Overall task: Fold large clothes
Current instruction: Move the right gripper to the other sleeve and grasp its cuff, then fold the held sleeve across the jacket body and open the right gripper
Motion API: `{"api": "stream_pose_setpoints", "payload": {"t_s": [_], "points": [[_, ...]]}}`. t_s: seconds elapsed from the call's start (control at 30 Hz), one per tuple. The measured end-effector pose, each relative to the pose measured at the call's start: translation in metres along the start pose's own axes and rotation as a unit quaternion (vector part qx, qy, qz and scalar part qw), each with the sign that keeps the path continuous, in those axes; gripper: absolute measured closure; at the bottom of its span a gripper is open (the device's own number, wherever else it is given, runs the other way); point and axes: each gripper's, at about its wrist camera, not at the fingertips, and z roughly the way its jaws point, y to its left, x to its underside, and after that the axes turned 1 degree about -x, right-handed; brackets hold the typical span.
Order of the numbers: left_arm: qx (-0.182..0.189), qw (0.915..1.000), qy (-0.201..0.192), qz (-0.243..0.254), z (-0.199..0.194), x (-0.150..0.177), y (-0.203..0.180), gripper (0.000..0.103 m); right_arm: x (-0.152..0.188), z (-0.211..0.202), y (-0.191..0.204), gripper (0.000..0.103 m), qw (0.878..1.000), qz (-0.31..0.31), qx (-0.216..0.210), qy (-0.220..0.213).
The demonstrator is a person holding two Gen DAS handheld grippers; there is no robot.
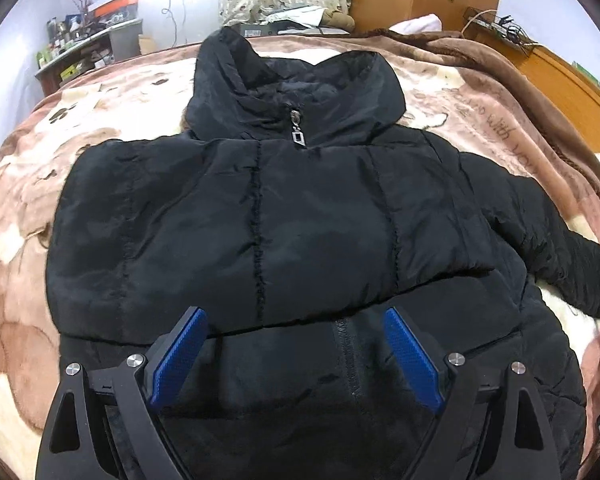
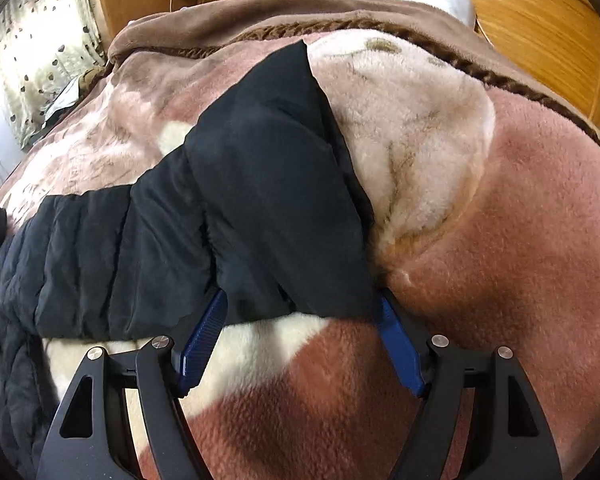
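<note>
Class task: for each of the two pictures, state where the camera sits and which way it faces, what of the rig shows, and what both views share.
Left wrist: on the left gripper, angled down over the black padded hooded jacket; open blue-padded fingers show.
Right wrist: on the right gripper, angled down at the jacket's sleeve; open fingers straddle the cuff.
Shared: the jacket, the pink-and-cream plush blanket, the wooden headboard.

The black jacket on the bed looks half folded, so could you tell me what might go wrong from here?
1. The sleeve lies between the right tool's open fingers; closing could also pinch the plush blanket beneath.
2. The left tool hovers open over the jacket near its zipper; slick, puffy fabric may slip from a shallow grip.
</note>
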Motion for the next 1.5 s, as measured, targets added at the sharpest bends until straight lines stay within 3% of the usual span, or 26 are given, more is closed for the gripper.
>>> {"api": "stream_pose_setpoints", "payload": {"t_s": [0.1, 0.2, 0.23, 0.27, 0.33, 0.47, 0.57, 0.73, 0.87, 1.07, 1.23, 1.5], "points": [[0.003, 1.0, 0.005, 0.0, 0.005, -0.002, -0.005, 0.013, -0.005, -0.001, 0.003, 0.028, 1.0, -0.014, 0.004, -0.02], [0.009, 0.9999, 0.008, -0.004, 0.009, -0.002, -0.008, 0.013, -0.012, -0.002, 0.002, 0.028, 0.999, -0.003, -0.025, -0.035], [0.006, 1.0, 0.007, -0.001, 0.01, -0.003, -0.01, 0.013, -0.014, -0.002, 0.002, 0.034, 0.999, -0.001, -0.025, -0.035], [0.005, 1.0, 0.007, 0.001, 0.011, -0.002, -0.011, 0.013, -0.015, -0.002, 0.003, 0.048, 0.999, -0.002, -0.015, -0.033], [0.009, 0.9999, 0.009, 0.004, 0.012, -0.001, -0.014, 0.013, -0.018, -0.002, 0.005, 0.062, 0.999, -0.006, -0.007, -0.036], [0.016, 0.9998, 0.008, 0.006, 0.009, -0.001, -0.016, 0.013, -0.018, -0.009, 0.006, 0.081, 0.999, -0.008, -0.022, -0.041], [0.024, 0.9997, 0.002, 0.003, 0.003, -0.003, -0.014, 0.013, -0.02, -0.026, 0.011, 0.089, 0.997, -0.011, -0.035, -0.062], [0.037, 0.9993, -0.004, 0.006, -0.01, -0.004, -0.014, 0.013, -0.032, -0.057, 0.038, 0.092, 0.993, -0.039, -0.063, -0.089], [0.048, 0.9988, -0.011, -0.001, -0.021, -0.005, -0.012, 0.013, -0.039, -0.094, 0.068, 0.093, 0.985, -0.073, -0.106, -0.113], [0.063, 0.9978, -0.017, -0.013, -0.034, -0.005, -0.002, 0.013, -0.035, -0.127, 0.129, 0.094, 0.969, -0.123, -0.181, -0.115], [0.071, 0.9968, -0.029, -0.023, -0.046, -0.005, 0.01, 0.014, -0.017, -0.138, 0.186, 0.094, 0.953, -0.161, -0.236, -0.102], [0.084, 0.9951, -0.024, -0.047, -0.052, -0.001, 0.036, 0.014, 0.025, -0.127, 0.273, 0.095, 0.928, -0.207, -0.307, -0.045]]}}
